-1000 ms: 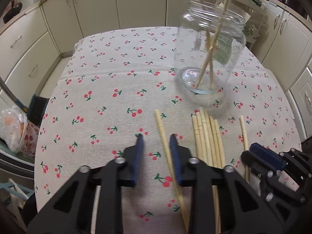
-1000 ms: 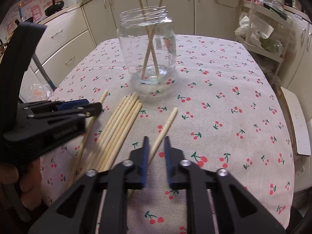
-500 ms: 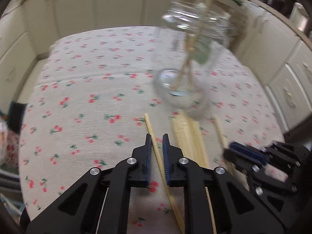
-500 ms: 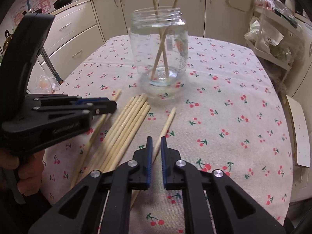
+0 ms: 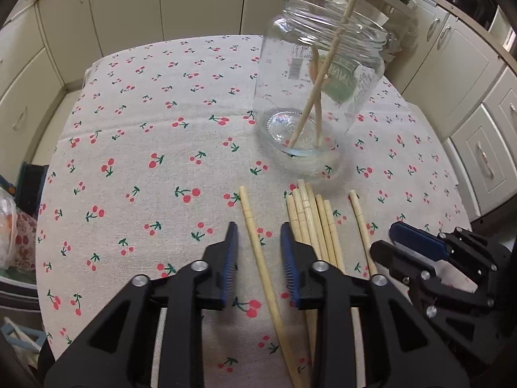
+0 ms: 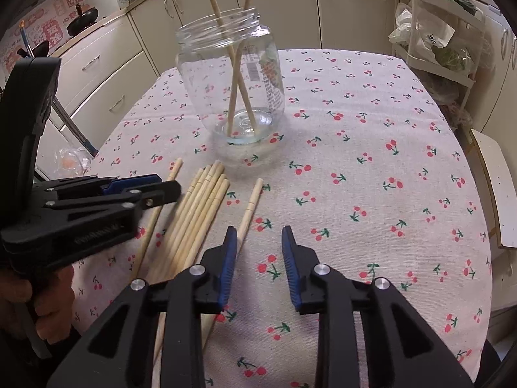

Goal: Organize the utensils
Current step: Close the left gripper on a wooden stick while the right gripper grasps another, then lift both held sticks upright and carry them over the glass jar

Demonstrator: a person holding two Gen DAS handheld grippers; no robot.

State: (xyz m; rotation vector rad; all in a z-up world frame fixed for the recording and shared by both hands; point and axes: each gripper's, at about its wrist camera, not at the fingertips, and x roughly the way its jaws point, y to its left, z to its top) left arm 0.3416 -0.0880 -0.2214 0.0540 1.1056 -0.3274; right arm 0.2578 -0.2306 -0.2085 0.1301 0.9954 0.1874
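A table covered with a cherry-print cloth (image 5: 135, 148) holds a clear glass jar (image 5: 320, 90) standing upright, with two chopsticks (image 5: 318, 97) leaning crossed inside it. In front of the jar lie more chopsticks on the cloth: a tight bundle (image 5: 310, 223) in the middle, a single chopstick (image 5: 255, 242) to its left and another lone chopstick (image 5: 360, 223) to its right. The left gripper (image 5: 258, 236) hangs over the single left stick — its jaws are opening, a narrow gap apart, the stick lying between them on the cloth with neither pad pressing on it. The right gripper (image 6: 257, 237) is also opening to a narrow gap; the lone right-hand stick runs just beside its left pad, not gripped, and only cloth shows between the tips. A hand (image 6: 38, 310) holds the left gripper's handle.
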